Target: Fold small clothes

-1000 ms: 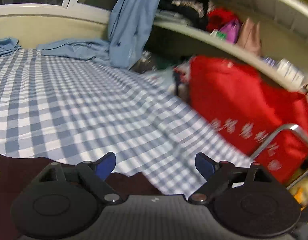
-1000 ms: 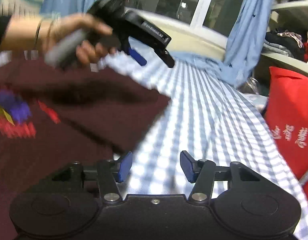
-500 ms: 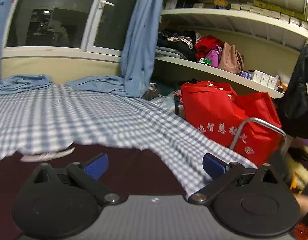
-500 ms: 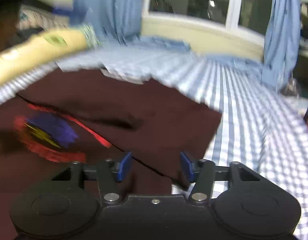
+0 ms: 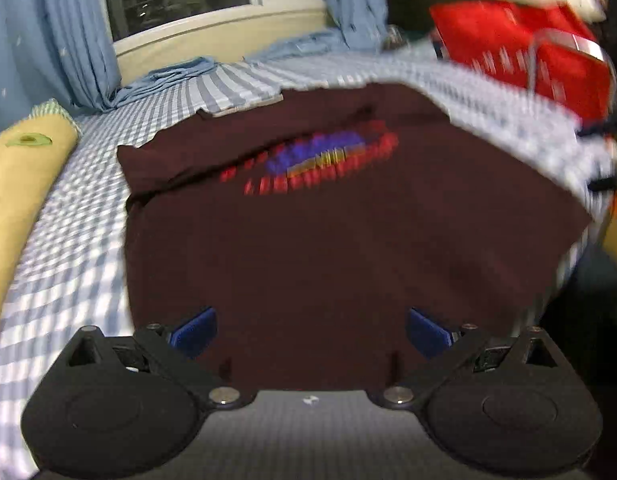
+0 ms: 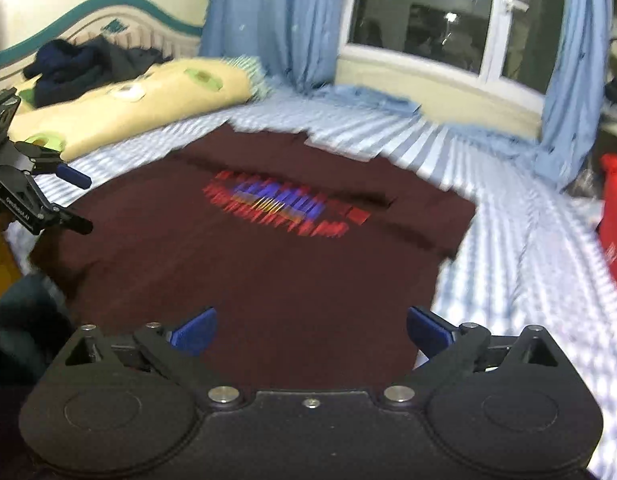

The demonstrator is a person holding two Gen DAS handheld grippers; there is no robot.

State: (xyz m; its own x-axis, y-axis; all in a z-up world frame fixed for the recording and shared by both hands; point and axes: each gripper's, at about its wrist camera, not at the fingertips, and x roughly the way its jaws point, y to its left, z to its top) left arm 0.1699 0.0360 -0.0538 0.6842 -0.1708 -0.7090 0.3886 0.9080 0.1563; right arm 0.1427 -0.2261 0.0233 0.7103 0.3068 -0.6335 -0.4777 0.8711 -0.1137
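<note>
Shirt is soft, light and floppy; grab its bottom corners. Both grippers' fingers are wide, holding nothing.

Motion blur smears the shirt's print beyond reading.

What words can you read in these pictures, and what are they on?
Shirt print: red, purple and yellow, too blurred to read.
Red bag: white characters, too blurred to read.
Left gripper: small white lettering on its side, too small to read.
</note>
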